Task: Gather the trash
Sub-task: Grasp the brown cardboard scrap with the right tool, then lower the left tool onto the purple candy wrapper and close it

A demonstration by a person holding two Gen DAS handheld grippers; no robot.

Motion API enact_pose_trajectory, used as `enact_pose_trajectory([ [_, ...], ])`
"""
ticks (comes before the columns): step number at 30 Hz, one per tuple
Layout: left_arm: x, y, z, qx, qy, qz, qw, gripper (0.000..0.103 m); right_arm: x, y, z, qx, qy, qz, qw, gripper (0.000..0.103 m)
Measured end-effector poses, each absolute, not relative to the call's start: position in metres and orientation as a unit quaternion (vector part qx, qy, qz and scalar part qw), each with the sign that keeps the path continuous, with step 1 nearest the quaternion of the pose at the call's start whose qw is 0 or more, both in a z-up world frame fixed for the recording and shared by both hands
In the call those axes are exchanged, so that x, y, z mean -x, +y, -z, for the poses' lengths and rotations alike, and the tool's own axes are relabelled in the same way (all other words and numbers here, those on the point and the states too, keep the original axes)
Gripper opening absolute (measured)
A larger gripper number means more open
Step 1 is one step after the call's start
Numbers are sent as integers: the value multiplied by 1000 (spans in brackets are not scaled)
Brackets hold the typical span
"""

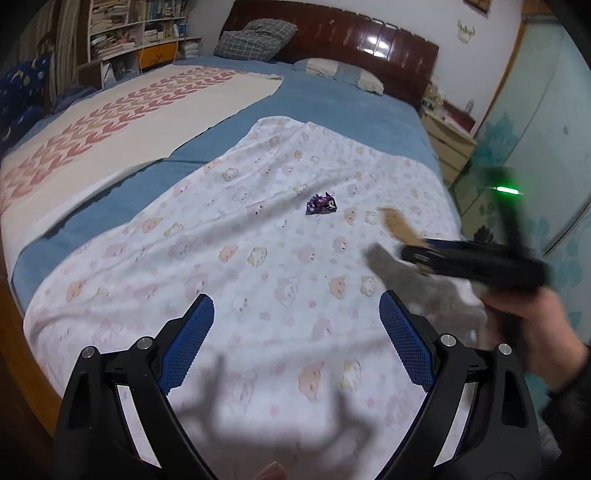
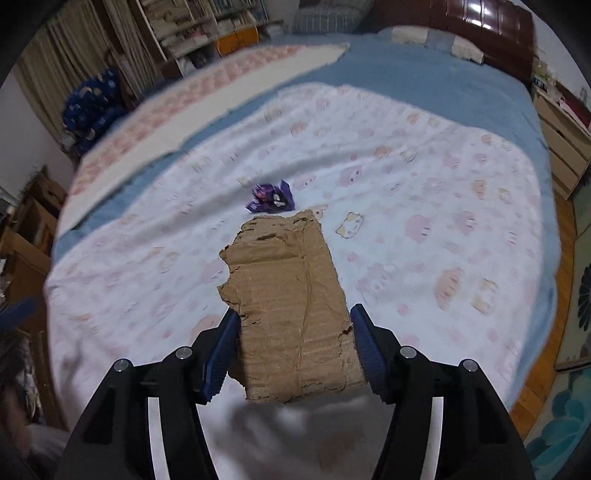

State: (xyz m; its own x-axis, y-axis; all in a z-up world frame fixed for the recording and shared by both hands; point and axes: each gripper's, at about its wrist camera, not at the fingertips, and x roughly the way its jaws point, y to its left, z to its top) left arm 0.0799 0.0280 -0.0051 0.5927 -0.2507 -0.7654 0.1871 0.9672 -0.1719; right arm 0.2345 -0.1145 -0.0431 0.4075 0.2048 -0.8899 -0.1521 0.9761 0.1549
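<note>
Wrapper (image 2: pixel 271 199) lies on the sheet (image 2: pixel 424 206); cardboard (image 2: pixel 291 317) just before it.

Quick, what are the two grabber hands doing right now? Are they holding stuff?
Left gripper: open, holding nothing.
Right gripper: shut on the torn cardboard piece.

Both wrist cameras look forward and down over the bed (image 1: pixel 332 96) toward the headboard (image 1: pixel 332 33). Both take in the patterned sheet (image 2: pixel 424 166) and purple wrapper (image 1: pixel 322 203); the left view also catches the right gripper (image 1: pixel 417 254).
</note>
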Motion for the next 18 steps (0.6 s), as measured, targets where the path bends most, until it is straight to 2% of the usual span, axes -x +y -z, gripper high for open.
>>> enact_pose_trajectory([
  [5,-135,8,31,56,451,149,878,90,-161,-159,21,-82,506,-116,851,61],
  [10,-185,-29,54,19,440,154,884,90,-101,-198,48,-90,507,-80,853,61],
  [18,-232,-77,96,20,470,121,874,90,-103,-230,54,-176,481,-82,855,61],
])
